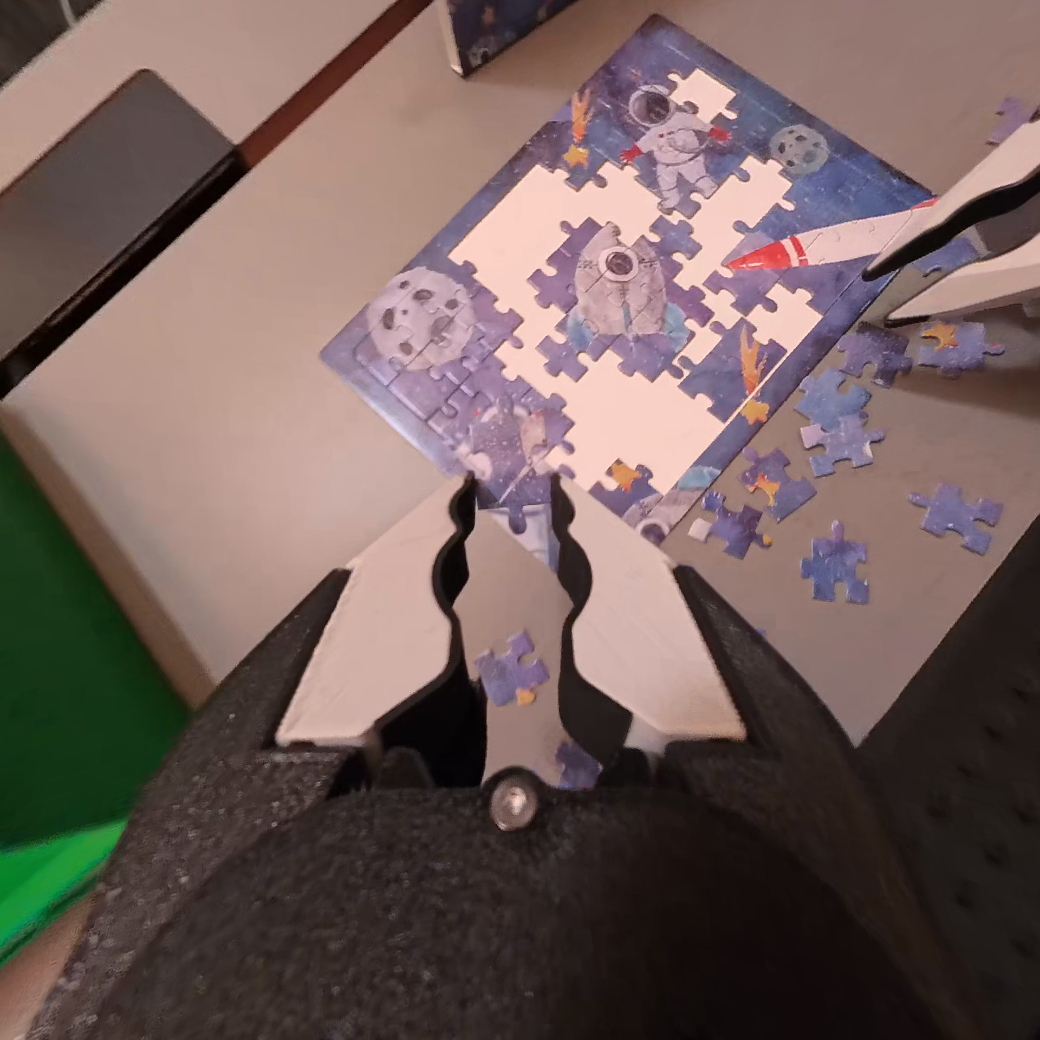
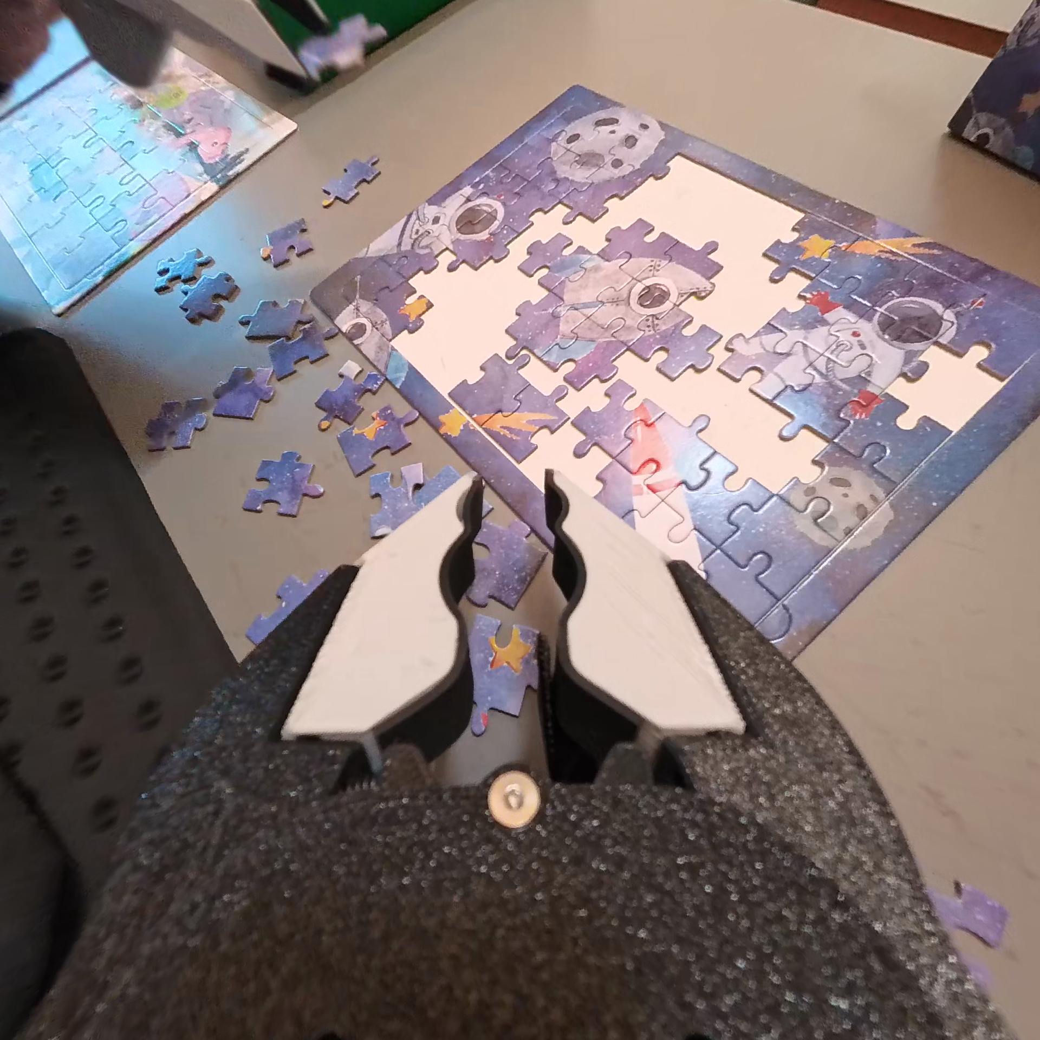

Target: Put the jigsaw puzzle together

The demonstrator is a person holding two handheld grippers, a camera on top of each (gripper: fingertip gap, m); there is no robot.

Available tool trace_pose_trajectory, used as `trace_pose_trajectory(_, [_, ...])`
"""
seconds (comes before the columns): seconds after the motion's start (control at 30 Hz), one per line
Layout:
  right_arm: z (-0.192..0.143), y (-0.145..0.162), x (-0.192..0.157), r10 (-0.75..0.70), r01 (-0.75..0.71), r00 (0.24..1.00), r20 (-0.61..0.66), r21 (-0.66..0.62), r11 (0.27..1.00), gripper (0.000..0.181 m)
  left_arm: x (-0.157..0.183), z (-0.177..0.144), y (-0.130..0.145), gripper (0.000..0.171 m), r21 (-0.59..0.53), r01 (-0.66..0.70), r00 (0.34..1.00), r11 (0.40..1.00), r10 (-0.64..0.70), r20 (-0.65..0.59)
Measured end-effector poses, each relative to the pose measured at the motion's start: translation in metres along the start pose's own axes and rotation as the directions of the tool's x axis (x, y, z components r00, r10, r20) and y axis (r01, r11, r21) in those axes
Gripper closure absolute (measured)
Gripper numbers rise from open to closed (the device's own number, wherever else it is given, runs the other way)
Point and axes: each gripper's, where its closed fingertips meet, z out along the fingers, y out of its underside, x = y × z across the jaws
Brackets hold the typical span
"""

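Observation:
The space-themed jigsaw puzzle (image 1: 613, 292) lies partly filled in its blue frame on the beige table, with white gaps across its middle; it also shows in the right wrist view (image 2: 664, 360). Several loose blue pieces (image 2: 281, 349) lie beside its edge, also visible in the left wrist view (image 1: 833, 427). My left gripper (image 1: 513, 481) hovers high over the puzzle's near corner, shut on a purple puzzle piece (image 1: 515, 467), which shows blurred in the right wrist view (image 2: 337, 50). My right gripper (image 2: 513, 478) is open and empty, low over loose pieces next to the frame's edge.
A second, pastel puzzle (image 2: 140, 169) lies at the far left. The puzzle box (image 1: 495, 34) stands behind the frame. A dark flat device (image 1: 112, 197) lies at the table's edge. A green object (image 1: 67, 619) lies beyond the table. A black perforated surface (image 2: 67, 563) borders the loose pieces.

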Motion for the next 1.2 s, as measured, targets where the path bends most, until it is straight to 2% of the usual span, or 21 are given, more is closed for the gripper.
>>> trace_pose_trajectory(0.17, [0.0, 0.001, 0.0, 0.021, -0.021, 1.0, 0.014, 0.0, 1.0, 0.159, 0.005, 0.041, -0.005, 0.145, -0.051, -0.068, 0.997, 0.996, 0.066, -0.033])
trace_pose_trajectory(0.33, [-0.001, -0.001, 0.002, 0.033, -0.033, 0.999, 0.019, 0.008, 0.999, 0.159, 0.017, 0.064, -0.026, 0.145, -0.033, -0.143, 0.984, 0.989, 0.139, -0.11])
trace_pose_trajectory(0.47, [-0.001, -0.002, 0.001, 0.059, -0.059, 0.997, 0.042, 0.014, 0.998, 0.159, 0.028, 0.071, -0.045, 0.145, 0.021, -0.257, 0.952, 0.966, 0.256, -0.166])
trace_pose_trajectory(0.6, [-0.008, -0.015, 0.001, 0.107, -0.115, 0.99, 0.092, 0.088, 0.989, 0.156, 0.045, 0.064, -0.057, 0.145, 0.097, -0.353, 0.907, 0.931, 0.366, -0.206])
trace_pose_trajectory(0.63, [-0.009, -0.019, 0.002, 0.128, -0.14, 0.986, 0.111, 0.103, 0.985, 0.153, 0.052, 0.06, -0.06, 0.145, 0.117, -0.392, 0.889, 0.913, 0.408, -0.206])
trace_pose_trajectory(0.7, [-0.007, -0.029, -0.004, 0.208, -0.23, 0.952, 0.224, 0.076, 0.97, 0.133, 0.068, 0.049, -0.065, 0.145, 0.157, -0.494, 0.839, 0.855, 0.516, -0.172])
trace_pose_trajectory(0.8, [-0.008, -0.055, -0.016, 0.247, -0.299, 0.895, 0.373, 0.09, 0.95, 0.119, 0.1, 0.027, -0.068, 0.145, 0.219, -0.66, 0.715, 0.719, 0.69, -0.113])
trace_pose_trajectory(0.9, [-0.013, -0.069, -0.026, 0.268, -0.351, 0.829, 0.49, 0.084, 0.932, 0.126, 0.126, 0.007, -0.065, 0.145, 0.264, -0.752, 0.61, 0.604, 0.789, -0.066])
trace_pose_trajectory(0.97, [-0.019, -0.068, -0.046, 0.295, -0.388, 0.722, 0.626, 0.013, 0.921, 0.148, 0.136, -0.002, -0.061, 0.145, 0.274, -0.772, 0.581, 0.573, 0.812, -0.059])
trace_pose_trajectory(1.03, [-0.028, -0.072, -0.063, 0.285, -0.415, 0.631, 0.722, 0.004, 0.91, 0.174, 0.139, -0.007, -0.059, 0.145, 0.28, -0.777, 0.575, 0.564, 0.817, -0.051])
trace_pose_trajectory(1.07, [-0.027, -0.072, -0.062, 0.277, -0.409, 0.652, 0.706, 0.019, 0.913, 0.179, 0.139, -0.009, -0.06, 0.145, 0.285, -0.774, 0.581, 0.566, 0.813, -0.039])
trace_pose_trajectory(1.1, [-0.025, -0.071, -0.059, 0.27, -0.399, 0.679, 0.682, 0.035, 0.916, 0.18, 0.137, -0.011, -0.063, 0.154, 0.293, -0.766, 0.594, 0.573, 0.804, -0.02])
trace_pose_trajectory(1.13, [-0.026, -0.073, -0.058, 0.272, -0.412, 0.672, 0.689, 0.043, 0.91, 0.18, 0.134, -0.013, -0.068, 0.163, 0.307, -0.746, 0.621, 0.591, 0.784, 0.001])
trace_pose_trajectory(1.2, [-0.027, -0.075, -0.058, 0.315, -0.47, 0.621, 0.717, 0.019, 0.882, 0.18, 0.123, -0.013, -0.081, 0.163, 0.333, -0.645, 0.729, 0.688, 0.684, 0.0])
